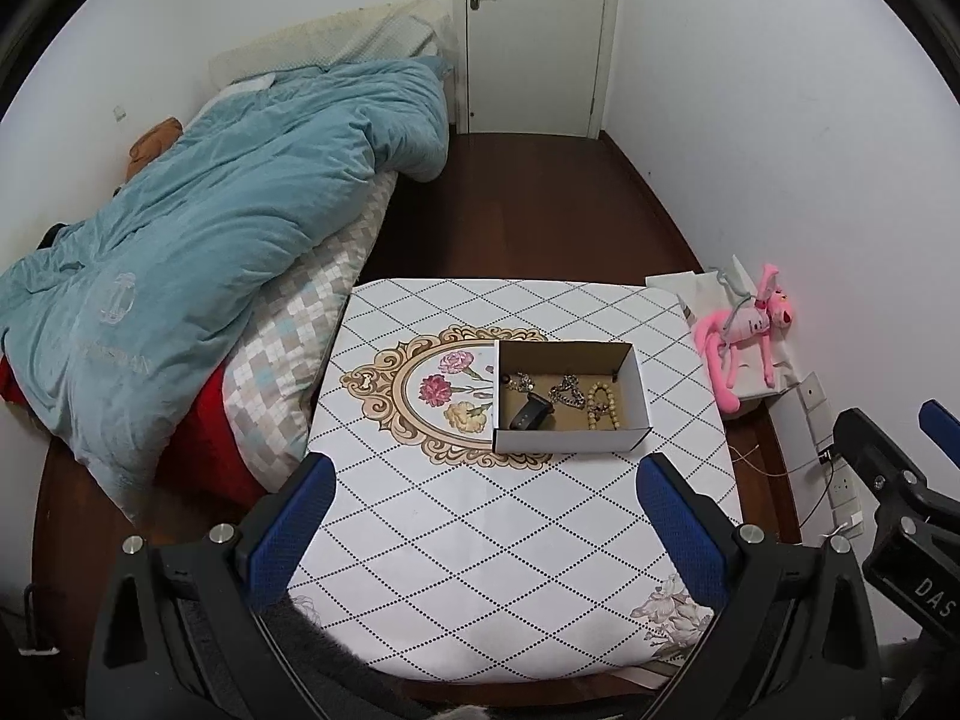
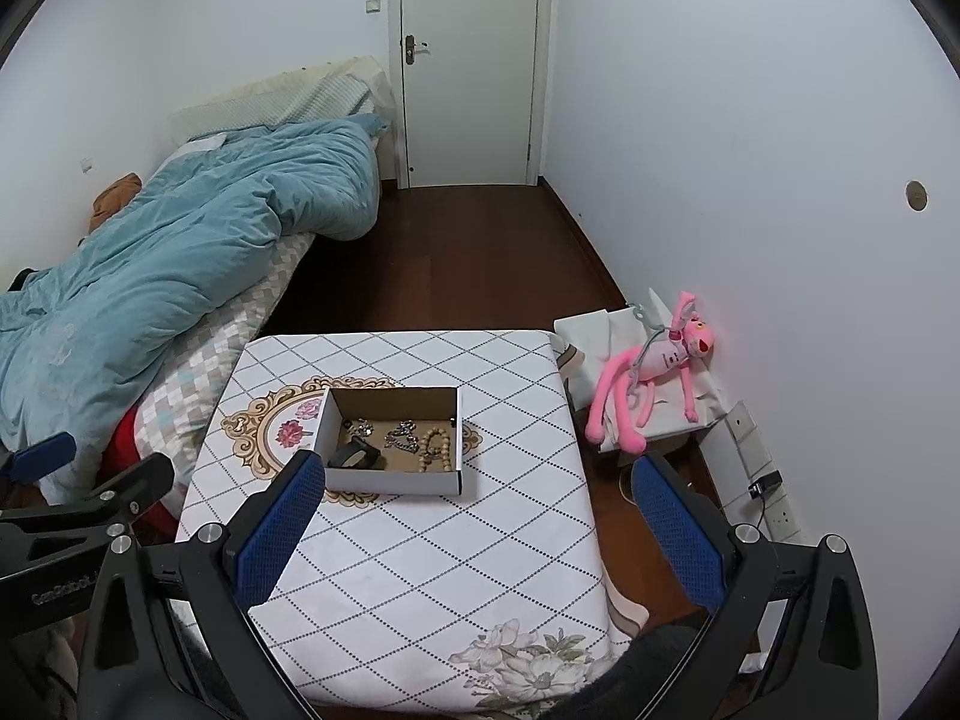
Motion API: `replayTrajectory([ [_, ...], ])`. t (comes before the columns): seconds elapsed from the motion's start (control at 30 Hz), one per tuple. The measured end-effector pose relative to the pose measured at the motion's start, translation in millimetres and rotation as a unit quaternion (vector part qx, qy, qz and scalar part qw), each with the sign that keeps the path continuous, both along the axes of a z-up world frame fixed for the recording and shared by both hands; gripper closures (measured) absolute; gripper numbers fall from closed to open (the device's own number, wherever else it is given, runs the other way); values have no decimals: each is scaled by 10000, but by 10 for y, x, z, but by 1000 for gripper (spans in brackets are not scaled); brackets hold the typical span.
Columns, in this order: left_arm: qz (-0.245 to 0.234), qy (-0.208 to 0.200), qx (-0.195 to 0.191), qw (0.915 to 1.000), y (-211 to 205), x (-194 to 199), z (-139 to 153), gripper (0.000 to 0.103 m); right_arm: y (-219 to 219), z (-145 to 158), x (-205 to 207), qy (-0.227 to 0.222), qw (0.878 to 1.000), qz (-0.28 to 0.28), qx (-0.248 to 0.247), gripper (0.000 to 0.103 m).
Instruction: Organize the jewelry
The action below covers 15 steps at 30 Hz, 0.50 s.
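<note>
An open white cardboard box sits near the middle of a patterned table. Inside lie a black band, a silver chain, a smaller silver piece and a string of beige beads. My left gripper hangs open above the table's near half, short of the box. My right gripper is open too, its left finger just left of the box front. Neither holds anything.
A bed with a teal duvet runs along the left of the table. A pink plush toy lies on a white box at the right wall, near wall sockets. Dark wood floor leads to a white door.
</note>
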<state>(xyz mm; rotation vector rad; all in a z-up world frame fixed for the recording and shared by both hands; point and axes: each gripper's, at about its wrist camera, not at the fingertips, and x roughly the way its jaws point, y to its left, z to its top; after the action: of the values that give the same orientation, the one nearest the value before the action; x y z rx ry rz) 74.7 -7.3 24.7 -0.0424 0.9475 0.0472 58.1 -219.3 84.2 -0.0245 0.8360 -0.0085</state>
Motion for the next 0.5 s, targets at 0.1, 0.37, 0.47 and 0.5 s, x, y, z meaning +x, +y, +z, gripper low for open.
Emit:
replayTrajectory([
  [0.1,20,119,27,9999,-7,130,-58,0,-6,-53,141,119,9999,6,14,0],
  [0.37,35,440,46,9990,-29,398,-248,0,0,-288,479,402,9992,0,-24,0],
  [0.47,34,506,48,9987,-42,469,-291,0,18,-367,594,478,9988,-12,-96,0],
  [0.5,48,525,60,9986,-45,489,-307,0,22,-385,614,496,9987,-14,-111,0],
])
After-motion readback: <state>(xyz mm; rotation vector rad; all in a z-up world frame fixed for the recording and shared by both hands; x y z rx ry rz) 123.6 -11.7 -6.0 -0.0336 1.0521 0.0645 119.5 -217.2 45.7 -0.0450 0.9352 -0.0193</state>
